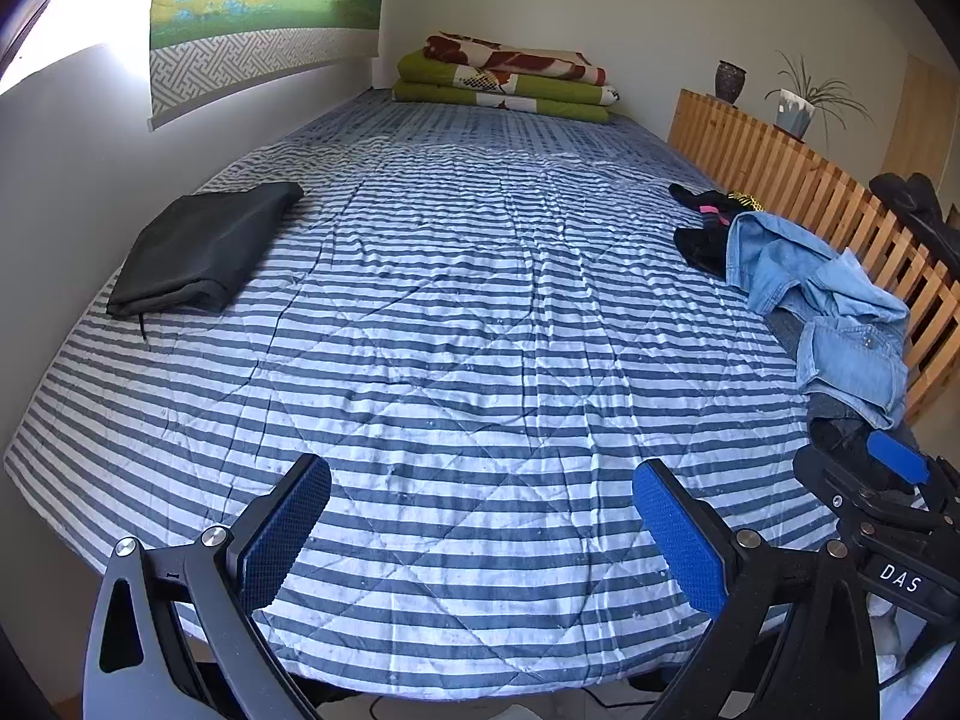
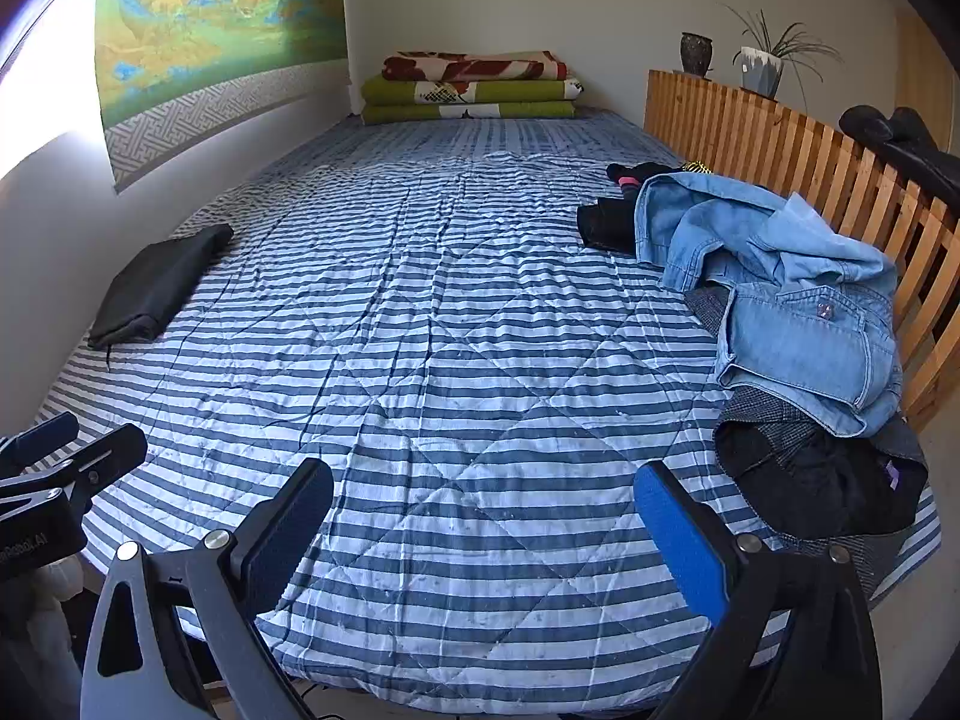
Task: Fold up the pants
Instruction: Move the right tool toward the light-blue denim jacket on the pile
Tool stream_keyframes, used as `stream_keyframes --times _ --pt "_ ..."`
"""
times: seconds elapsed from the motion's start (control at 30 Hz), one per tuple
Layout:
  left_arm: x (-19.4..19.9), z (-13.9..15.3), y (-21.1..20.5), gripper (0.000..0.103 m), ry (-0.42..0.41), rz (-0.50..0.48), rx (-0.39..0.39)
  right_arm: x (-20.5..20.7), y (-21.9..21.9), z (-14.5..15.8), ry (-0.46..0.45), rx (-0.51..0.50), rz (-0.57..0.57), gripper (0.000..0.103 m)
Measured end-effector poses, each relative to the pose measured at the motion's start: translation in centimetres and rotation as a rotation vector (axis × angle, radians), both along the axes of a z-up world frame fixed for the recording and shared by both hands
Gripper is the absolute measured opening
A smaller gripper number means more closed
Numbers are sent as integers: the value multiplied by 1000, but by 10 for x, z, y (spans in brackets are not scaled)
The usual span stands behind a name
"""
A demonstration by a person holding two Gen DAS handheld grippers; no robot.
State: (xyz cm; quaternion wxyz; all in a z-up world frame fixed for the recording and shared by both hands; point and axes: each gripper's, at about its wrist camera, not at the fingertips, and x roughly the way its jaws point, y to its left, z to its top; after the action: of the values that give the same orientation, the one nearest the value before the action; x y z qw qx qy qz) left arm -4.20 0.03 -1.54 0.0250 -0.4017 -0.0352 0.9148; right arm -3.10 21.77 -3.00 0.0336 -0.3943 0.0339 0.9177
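A folded black pair of pants [image 1: 201, 249] [image 2: 157, 285] lies at the left edge of the striped bed [image 1: 456, 324] [image 2: 432, 324]. A crumpled pile of clothes sits along the right edge, with light blue denim [image 1: 822, 306] [image 2: 786, 294] on top and dark garments [image 2: 822, 480] under it. My left gripper [image 1: 480, 534] hangs open over the near end of the bed, nothing between its blue pads. My right gripper [image 2: 483, 534] is open and empty too, just left of the pile. The right gripper [image 1: 888, 480] also shows at the right edge of the left wrist view.
Folded green and red blankets [image 1: 510, 81] [image 2: 474, 87] are stacked at the far end of the bed. A slatted wooden rail [image 1: 798, 180] [image 2: 798, 150] runs along the right side, bearing a vase and a potted plant [image 2: 765, 63]. A wall closes the left side.
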Motion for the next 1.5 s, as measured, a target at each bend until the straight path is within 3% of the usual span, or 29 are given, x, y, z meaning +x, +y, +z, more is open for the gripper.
stream_keyframes --times 0.37,0.67,0.83,1.0,1.37,1.5 --pt "-11 2 5 102 8 -19 19 -5 4 -1 12 -3 -7 99" --pt "-26 -15 10 102 -24 -35 -37 -14 26 -4 36 2 -50 99" --pt "-38 -28 9 102 -56 -39 -28 -25 48 -4 38 14 -59 99" --pt "-51 -44 9 102 -100 -38 -9 -40 97 -5 34 49 -167 97" --pt "-76 -56 39 102 -95 -96 -29 -61 258 1 -16 141 -492 95" --pt "-85 -60 53 102 -101 -116 -37 -66 307 6 -9 130 -566 95"
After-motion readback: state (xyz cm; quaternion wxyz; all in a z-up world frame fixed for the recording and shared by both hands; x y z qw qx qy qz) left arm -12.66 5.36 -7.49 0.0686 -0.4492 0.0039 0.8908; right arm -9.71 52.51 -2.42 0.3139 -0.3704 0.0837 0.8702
